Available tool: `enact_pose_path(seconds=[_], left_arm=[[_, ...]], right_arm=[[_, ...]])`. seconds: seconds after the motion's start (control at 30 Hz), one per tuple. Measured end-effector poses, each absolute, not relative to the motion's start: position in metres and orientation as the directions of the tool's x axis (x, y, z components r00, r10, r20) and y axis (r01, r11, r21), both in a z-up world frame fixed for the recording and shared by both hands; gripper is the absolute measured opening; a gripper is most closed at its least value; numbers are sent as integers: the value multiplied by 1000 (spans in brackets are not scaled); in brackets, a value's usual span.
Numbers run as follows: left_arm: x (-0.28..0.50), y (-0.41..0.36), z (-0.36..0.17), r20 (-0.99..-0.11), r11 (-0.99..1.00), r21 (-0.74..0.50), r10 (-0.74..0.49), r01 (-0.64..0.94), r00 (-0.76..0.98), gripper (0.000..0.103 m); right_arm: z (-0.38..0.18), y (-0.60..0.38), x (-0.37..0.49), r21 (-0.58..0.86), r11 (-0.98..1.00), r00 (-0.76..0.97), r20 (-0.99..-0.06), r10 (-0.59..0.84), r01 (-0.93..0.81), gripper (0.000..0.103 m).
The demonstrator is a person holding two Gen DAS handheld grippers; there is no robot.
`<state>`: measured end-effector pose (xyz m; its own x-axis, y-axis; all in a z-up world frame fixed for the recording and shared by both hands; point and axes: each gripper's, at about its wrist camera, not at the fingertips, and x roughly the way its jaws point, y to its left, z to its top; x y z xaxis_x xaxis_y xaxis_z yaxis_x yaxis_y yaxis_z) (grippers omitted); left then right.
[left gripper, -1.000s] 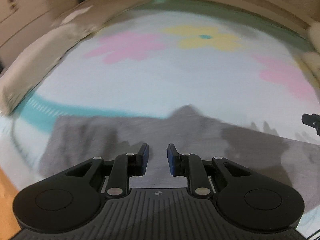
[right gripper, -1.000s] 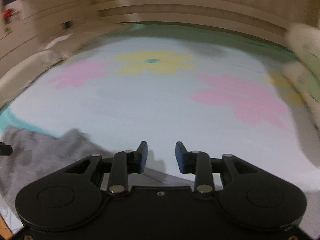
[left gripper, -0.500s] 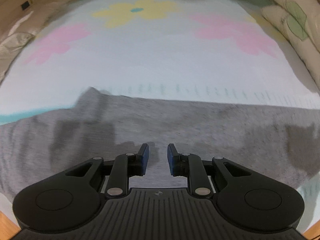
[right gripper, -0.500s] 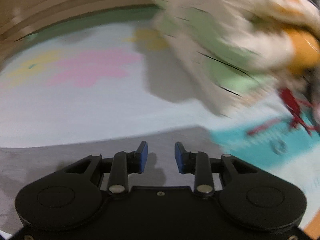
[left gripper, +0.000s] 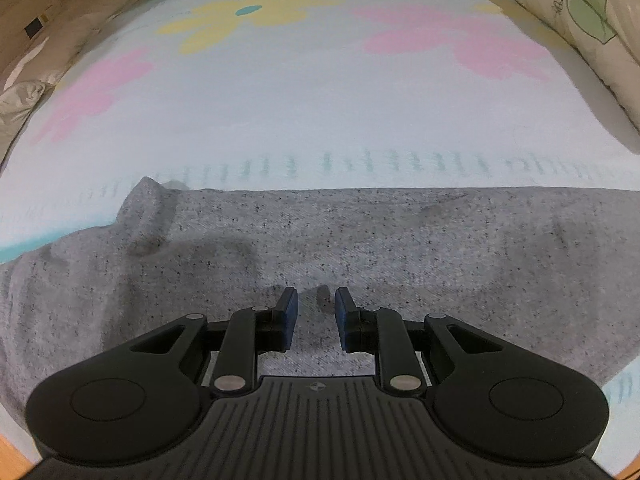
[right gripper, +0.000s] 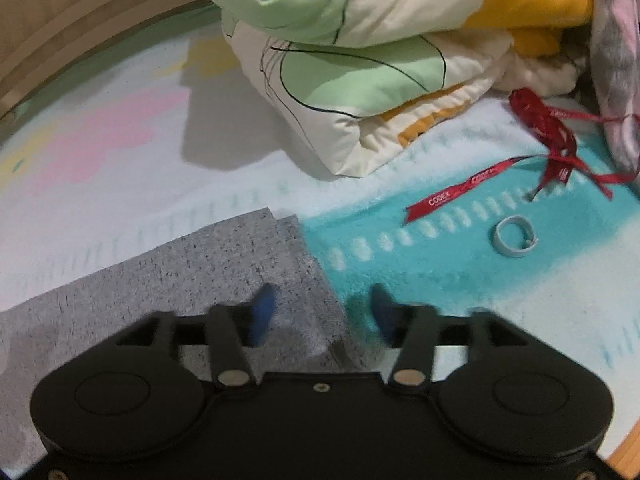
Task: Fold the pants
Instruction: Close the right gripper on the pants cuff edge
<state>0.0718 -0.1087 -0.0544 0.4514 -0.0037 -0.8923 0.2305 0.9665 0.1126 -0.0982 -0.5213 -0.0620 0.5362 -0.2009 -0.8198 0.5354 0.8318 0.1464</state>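
The grey speckled pants lie flat across a floral blanket, with a raised fold at their left end. My left gripper hovers just over the middle of the pants, jaws slightly apart and empty. In the right wrist view the pants' leg end shows two stacked layers ending in a straight hem. My right gripper is open wide and straddles the hem edge, left finger over the grey cloth, right finger over the teal blanket band. It holds nothing.
A folded cream, green and orange quilt is piled beyond the pants' hem. A red ribbon and a small pale ring lie on the teal band to the right. Pillows line the blanket's right side.
My right gripper swung right to the pants' hem and its jaws opened wider. My left gripper came lower and closer over the pants' middle.
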Motion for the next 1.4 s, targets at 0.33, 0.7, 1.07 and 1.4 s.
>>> enact_pose_path(seconds=[0.33, 0.7, 1.07, 1.4], left_arm=[[76, -119, -56, -898, 964, 97, -21, 246, 439, 20], [67, -148, -51, -890, 942, 87, -72, 323, 450, 20], [46, -197, -58, -897, 892, 60, -149, 448, 417, 20], [33, -246, -73, -885, 857, 116, -140, 502, 444, 20]], right_arm=[[-70, -516, -100, 214, 858, 557, -825, -97, 467, 25], [-35, -515, -113, 217, 864, 576, -812, -98, 453, 16], [-47, -507, -103, 184, 836, 515, -847, -131, 517, 16], [9, -494, -108, 346, 810, 667, -741, -72, 473, 16]])
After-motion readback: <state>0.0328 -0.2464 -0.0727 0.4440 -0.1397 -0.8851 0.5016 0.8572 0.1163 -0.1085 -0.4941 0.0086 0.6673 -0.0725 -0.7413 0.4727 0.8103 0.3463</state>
